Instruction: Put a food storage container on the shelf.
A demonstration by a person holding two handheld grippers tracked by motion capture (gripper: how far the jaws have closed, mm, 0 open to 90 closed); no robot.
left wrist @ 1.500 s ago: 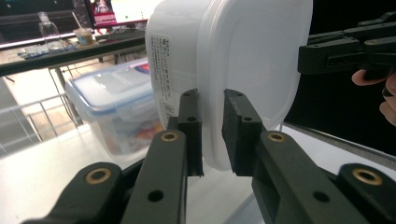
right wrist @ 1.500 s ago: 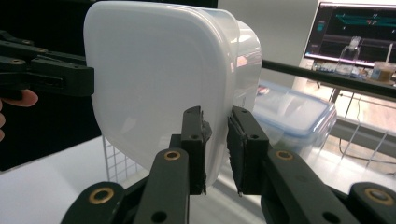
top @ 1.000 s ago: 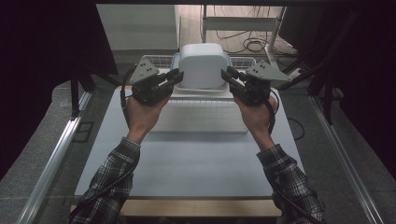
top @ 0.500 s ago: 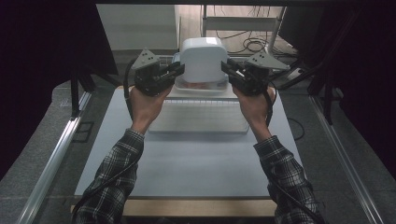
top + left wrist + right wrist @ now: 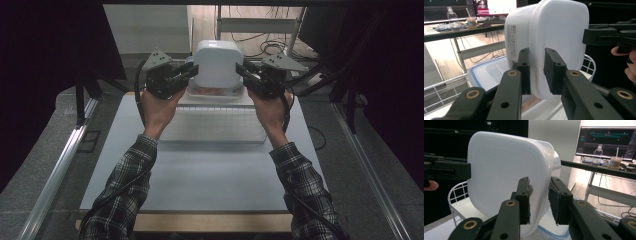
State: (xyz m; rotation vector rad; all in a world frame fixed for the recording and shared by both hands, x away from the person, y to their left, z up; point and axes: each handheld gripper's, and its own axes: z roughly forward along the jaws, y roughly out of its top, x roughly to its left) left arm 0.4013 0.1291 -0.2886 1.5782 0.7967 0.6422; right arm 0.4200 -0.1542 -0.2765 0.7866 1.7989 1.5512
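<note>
A white lidded plastic container (image 5: 217, 62) stands on its side above the far end of the table, its flat face (image 5: 559, 37) turned toward me. My left gripper (image 5: 192, 72) holds its left edge and my right gripper (image 5: 240, 70) its right edge. In the left gripper view the rim runs between the left gripper's (image 5: 536, 72) pads, which touch it. The right gripper (image 5: 539, 200) clamps the opposite rim of the container (image 5: 499, 170) the same way. Both pairs of jaws have just been opening slightly, with the rim still between them.
Under the container lies a blue-rimmed box with a clear lid (image 5: 486, 72) inside a white wire basket (image 5: 456, 192). A white grid rack (image 5: 215, 125) lies in front of it on the pale table mat (image 5: 200, 175). Desks, bottles and a monitor (image 5: 609, 140) stand beyond.
Both hands have carried the container a little farther from me, the left one more than the right. The grip on each edge looks the same.
</note>
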